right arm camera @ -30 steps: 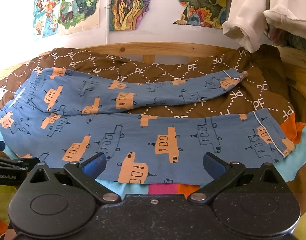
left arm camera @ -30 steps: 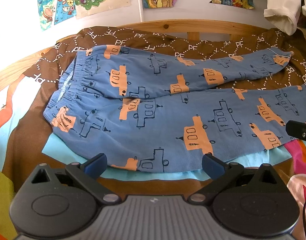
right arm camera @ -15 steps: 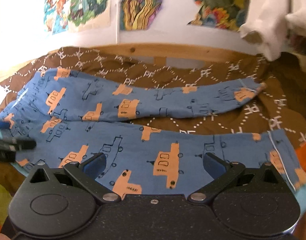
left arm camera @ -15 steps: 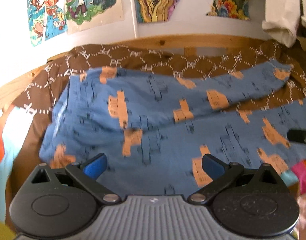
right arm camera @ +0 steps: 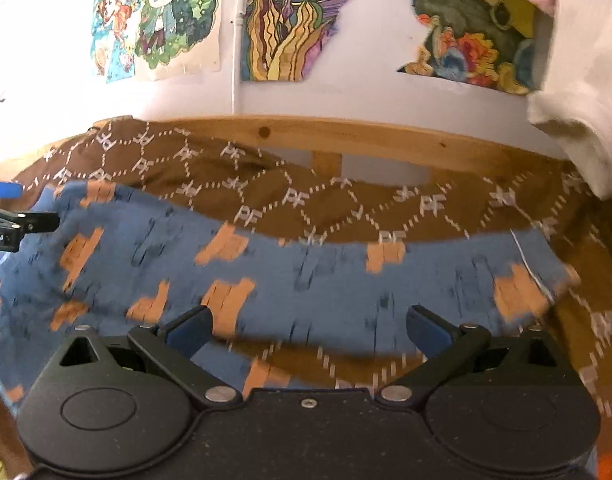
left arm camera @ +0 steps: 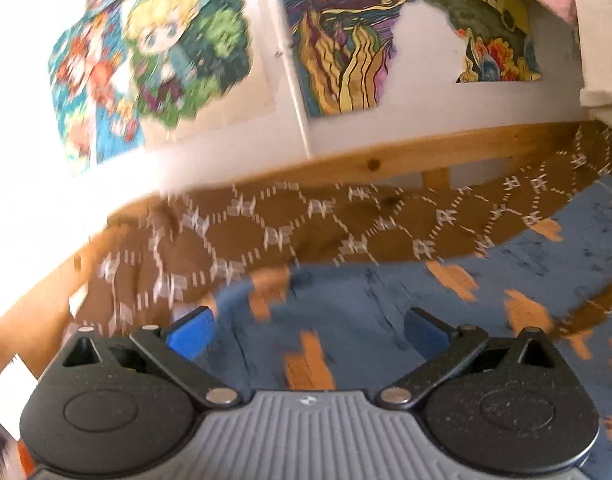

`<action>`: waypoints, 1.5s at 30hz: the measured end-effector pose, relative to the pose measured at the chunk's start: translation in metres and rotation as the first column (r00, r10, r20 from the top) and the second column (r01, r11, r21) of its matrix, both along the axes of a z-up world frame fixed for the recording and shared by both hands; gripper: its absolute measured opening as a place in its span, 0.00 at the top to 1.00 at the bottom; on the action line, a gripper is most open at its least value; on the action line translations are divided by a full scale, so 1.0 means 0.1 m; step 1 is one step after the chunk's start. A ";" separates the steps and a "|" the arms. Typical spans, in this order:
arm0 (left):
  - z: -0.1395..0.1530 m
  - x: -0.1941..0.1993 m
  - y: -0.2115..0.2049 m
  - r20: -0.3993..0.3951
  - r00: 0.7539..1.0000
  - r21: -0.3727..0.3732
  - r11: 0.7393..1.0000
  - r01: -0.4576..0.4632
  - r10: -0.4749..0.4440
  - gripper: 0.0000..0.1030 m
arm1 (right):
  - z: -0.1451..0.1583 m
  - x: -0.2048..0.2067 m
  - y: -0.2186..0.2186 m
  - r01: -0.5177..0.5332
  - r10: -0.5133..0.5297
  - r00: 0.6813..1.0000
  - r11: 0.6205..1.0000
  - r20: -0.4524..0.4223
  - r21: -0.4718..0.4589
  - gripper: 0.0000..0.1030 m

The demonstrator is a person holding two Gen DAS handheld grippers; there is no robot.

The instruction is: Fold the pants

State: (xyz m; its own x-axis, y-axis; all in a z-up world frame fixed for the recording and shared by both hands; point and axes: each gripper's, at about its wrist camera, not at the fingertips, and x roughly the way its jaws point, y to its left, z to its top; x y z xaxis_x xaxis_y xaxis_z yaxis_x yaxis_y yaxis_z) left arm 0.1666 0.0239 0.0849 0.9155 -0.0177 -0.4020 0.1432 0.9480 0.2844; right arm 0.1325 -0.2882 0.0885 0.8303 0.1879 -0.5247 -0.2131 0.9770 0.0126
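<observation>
The blue pants with orange and dark prints [left arm camera: 366, 312] lie flat on a brown patterned blanket [left arm camera: 297, 232]. My left gripper [left arm camera: 306, 330] is open and empty over the waistband end near the far edge. In the right wrist view the far leg [right arm camera: 326, 272] stretches left to right, its cuff [right arm camera: 546, 276] at the right. My right gripper [right arm camera: 308, 330] is open and empty, low over the far leg's near edge. The left gripper's tip [right arm camera: 9, 220] shows at that view's left edge by the waistband. Both views are motion-blurred.
A wooden bed rail [right arm camera: 346, 136] runs behind the blanket [right arm camera: 346, 200], with a white wall and colourful posters [right arm camera: 289, 20] above. A white garment [right arm camera: 578, 80] hangs at the right. The wall is close behind the pants.
Both grippers have moved forward across the pants, from the near leg toward the far leg and waistband. The wall and posters now fill more of each view. Both stay open.
</observation>
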 end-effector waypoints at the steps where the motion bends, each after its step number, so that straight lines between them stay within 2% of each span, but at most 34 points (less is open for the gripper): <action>1: 0.01 0.12 -0.02 0.000 1.000 0.025 1.000 0.011 -0.011 0.00 | -0.01 0.13 -0.03 -0.014 0.014 1.000 1.000 0.001 -0.001 0.01; 3: 0.01 0.38 -0.06 -0.020 0.999 0.070 0.997 0.033 -0.031 0.00 | -0.05 0.41 -0.05 -0.053 0.053 0.998 0.998 -0.035 -0.024 0.01; 6: -0.02 0.72 -0.04 -0.039 0.999 0.094 0.995 0.023 -0.019 0.00 | -0.14 0.86 -0.05 -0.102 0.085 0.981 0.991 -0.175 -0.092 0.01; 9: -0.04 1.01 0.04 -0.102 0.995 0.114 0.993 0.033 -0.021 0.00 | -0.14 1.18 -0.09 -0.127 0.105 0.975 0.986 -0.196 -0.107 0.01; 13: -0.05 1.31 0.23 -0.209 0.977 0.088 0.994 0.062 -0.042 0.00 | -0.10 1.67 -0.08 -0.203 0.161 0.953 0.968 -0.256 -0.146 0.01; 16: -0.04 1.35 0.33 -0.233 0.969 0.087 0.991 0.106 -0.083 0.06 | -0.12 2.01 -0.07 -0.260 0.210 0.929 0.957 -0.306 -0.131 0.01; 19: -0.07 1.41 0.36 -0.275 0.956 0.098 0.986 0.135 -0.103 0.30 | -0.17 2.26 -0.01 -0.308 0.252 0.908 0.943 -0.335 -0.124 0.09; 21: -0.10 1.44 0.37 -0.318 0.941 0.096 0.984 0.153 -0.116 0.50 | -0.23 2.40 0.05 -0.370 0.302 0.874 0.921 -0.380 -0.120 0.19; 23: -0.12 1.46 0.38 -0.341 0.931 0.111 0.978 0.175 -0.128 0.54 | -0.29 2.49 0.10 -0.419 0.341 0.841 0.902 -0.421 -0.106 0.23; 28: -0.12 1.50 0.34 -0.367 0.922 0.183 0.962 0.202 -0.124 0.81 | -0.44 2.59 0.20 -0.515 0.421 0.749 0.856 -0.511 -0.049 0.32; 29: -0.12 1.50 0.33 -0.369 0.921 0.185 0.961 0.206 -0.127 0.90 | -0.46 2.59 0.22 -0.518 0.417 0.747 0.853 -0.518 -0.060 0.35; 30: -0.12 1.49 0.31 -0.372 0.919 0.185 0.960 0.210 -0.130 0.94 | -0.47 2.59 0.23 -0.518 0.417 0.749 0.853 -0.515 -0.064 0.47; 31: -0.12 1.49 0.29 -0.369 0.921 0.191 0.959 0.208 -0.126 0.94 | -0.46 2.58 0.24 -0.522 0.423 0.750 0.850 -0.508 -0.064 0.54; 33: -0.14 1.45 0.24 -0.350 0.929 0.220 0.954 0.203 -0.117 0.97 | -0.45 2.53 0.28 -0.546 0.446 0.742 0.835 -0.501 -0.065 0.80; 35: -0.15 1.42 0.19 -0.329 0.938 0.240 0.951 0.196 -0.110 0.97 | -0.45 2.43 0.35 -0.581 0.462 0.730 0.808 -0.504 -0.101 0.87; 38: -0.15 1.38 0.16 -0.303 0.947 0.255 0.949 0.184 -0.103 0.97 | -0.43 2.34 0.41 -0.586 0.455 0.743 0.797 -0.491 -0.149 0.97; 40: -0.13 1.37 0.17 -0.288 0.953 0.245 0.955 0.169 -0.095 0.97 | -0.39 2.27 0.45 -0.589 0.454 0.756 0.787 -0.472 -0.186 0.99; 43: -0.05 1.36 0.20 -0.260 0.963 0.229 0.963 0.141 -0.079 0.98 | -0.27 2.16 0.50 -0.570 0.444 0.794 0.782 -0.414 -0.254 1.00; 45: 0.02 1.33 0.22 -0.218 0.974 0.220 0.970 0.107 -0.058 0.98 | -0.14 2.14 0.52 -0.530 0.425 0.836 0.789 -0.347 -0.311 1.00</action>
